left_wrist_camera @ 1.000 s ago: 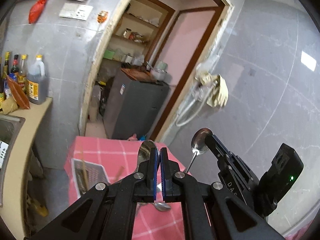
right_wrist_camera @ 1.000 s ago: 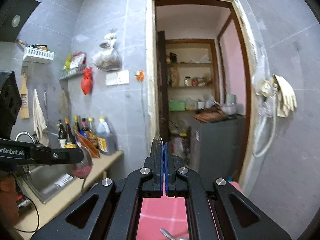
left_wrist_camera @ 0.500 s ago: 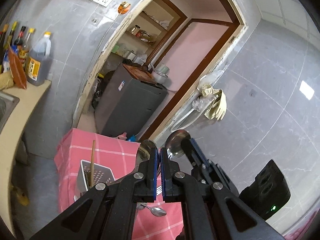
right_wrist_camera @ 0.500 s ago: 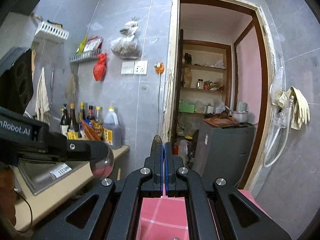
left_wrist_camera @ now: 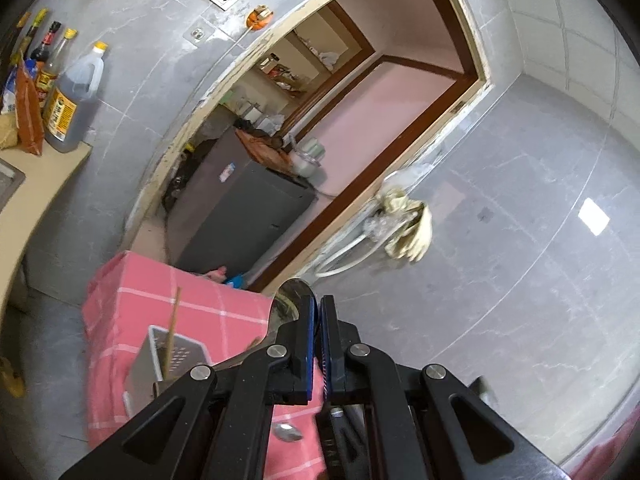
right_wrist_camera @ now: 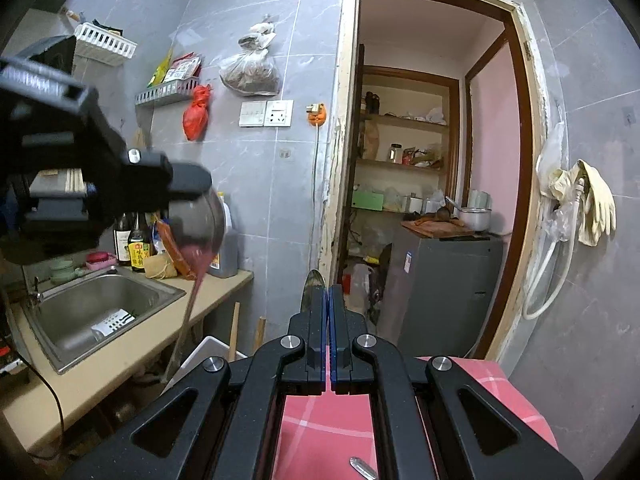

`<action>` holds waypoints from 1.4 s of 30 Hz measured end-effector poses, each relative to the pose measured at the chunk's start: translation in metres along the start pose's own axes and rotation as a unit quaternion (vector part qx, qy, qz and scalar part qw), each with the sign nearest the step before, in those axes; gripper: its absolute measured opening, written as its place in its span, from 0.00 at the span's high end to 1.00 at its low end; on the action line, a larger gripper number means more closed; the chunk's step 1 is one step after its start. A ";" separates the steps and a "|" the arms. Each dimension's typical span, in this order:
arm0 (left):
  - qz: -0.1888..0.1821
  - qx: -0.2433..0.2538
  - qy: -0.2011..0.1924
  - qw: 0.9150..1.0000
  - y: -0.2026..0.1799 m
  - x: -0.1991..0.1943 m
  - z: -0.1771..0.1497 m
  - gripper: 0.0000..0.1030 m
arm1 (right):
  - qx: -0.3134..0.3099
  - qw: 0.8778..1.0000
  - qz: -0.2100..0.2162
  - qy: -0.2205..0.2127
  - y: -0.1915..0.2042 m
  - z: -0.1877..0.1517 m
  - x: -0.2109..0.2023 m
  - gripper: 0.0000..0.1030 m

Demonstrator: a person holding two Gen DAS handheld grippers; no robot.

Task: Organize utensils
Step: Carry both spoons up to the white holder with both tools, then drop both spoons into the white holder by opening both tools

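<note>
My left gripper (left_wrist_camera: 319, 304) is shut on a metal spoon whose bowl (left_wrist_camera: 294, 294) sticks up past the pads. In the right wrist view the left gripper (right_wrist_camera: 196, 180) hangs at the upper left. Its spoon (right_wrist_camera: 202, 232) points handle-down toward the white perforated utensil holder (right_wrist_camera: 208, 354). The holder (left_wrist_camera: 172, 360) stands on the pink checked tablecloth (left_wrist_camera: 192, 300) with a wooden chopstick (left_wrist_camera: 173, 328) in it. My right gripper (right_wrist_camera: 329, 294) is shut on a second spoon, only the bowl tip (right_wrist_camera: 314, 282) showing. A third spoon (left_wrist_camera: 290, 432) lies loose on the cloth.
A steel sink (right_wrist_camera: 100, 308) is set in the beige counter (right_wrist_camera: 120, 364) at the left, with bottles (right_wrist_camera: 136, 244) behind it. A grey cabinet (right_wrist_camera: 444, 292) stands in the doorway ahead. Gloves (right_wrist_camera: 592, 208) hang on the tiled wall at the right.
Both grippers have sunk toward the table. The left gripper rolled and its spoon swung toward the holder. The right gripper passed from the right of the left view to beneath the left jaws.
</note>
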State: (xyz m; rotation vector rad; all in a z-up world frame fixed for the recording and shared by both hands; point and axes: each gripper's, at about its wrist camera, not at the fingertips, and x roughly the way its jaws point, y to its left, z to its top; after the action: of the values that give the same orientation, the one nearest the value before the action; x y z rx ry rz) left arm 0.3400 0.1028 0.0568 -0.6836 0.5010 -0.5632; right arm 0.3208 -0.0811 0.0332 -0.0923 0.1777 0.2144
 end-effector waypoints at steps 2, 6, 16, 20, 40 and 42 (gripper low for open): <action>-0.008 -0.003 -0.001 1.000 -0.004 -0.002 0.002 0.96 | 0.000 1.000 -0.001 -0.001 0.001 0.001 0.001 0.99; -0.029 -0.015 -0.001 0.999 -0.007 -0.001 0.004 0.96 | -0.004 1.000 -0.001 -0.002 0.000 0.001 0.001 0.99; 0.016 0.014 0.006 1.000 -0.002 0.006 -0.010 0.97 | -0.003 1.000 0.002 0.004 0.002 -0.005 0.005 0.99; 0.045 0.004 0.019 0.999 0.017 0.012 -0.023 0.96 | -0.008 1.000 0.007 0.010 0.005 -0.008 0.007 0.99; 0.156 0.047 0.034 0.986 0.034 0.005 -0.048 0.77 | 0.022 0.997 0.050 0.051 -0.013 -0.033 0.001 0.69; 0.167 0.057 0.023 0.984 0.027 0.001 -0.049 0.64 | 0.029 0.998 0.039 0.050 -0.021 -0.031 -0.004 0.65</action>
State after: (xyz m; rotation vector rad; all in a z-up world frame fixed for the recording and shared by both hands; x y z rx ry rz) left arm 0.3199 0.0971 0.0048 -0.4639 0.6076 -0.2887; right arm 0.3162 -0.1059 0.0054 -0.0388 0.2863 0.2820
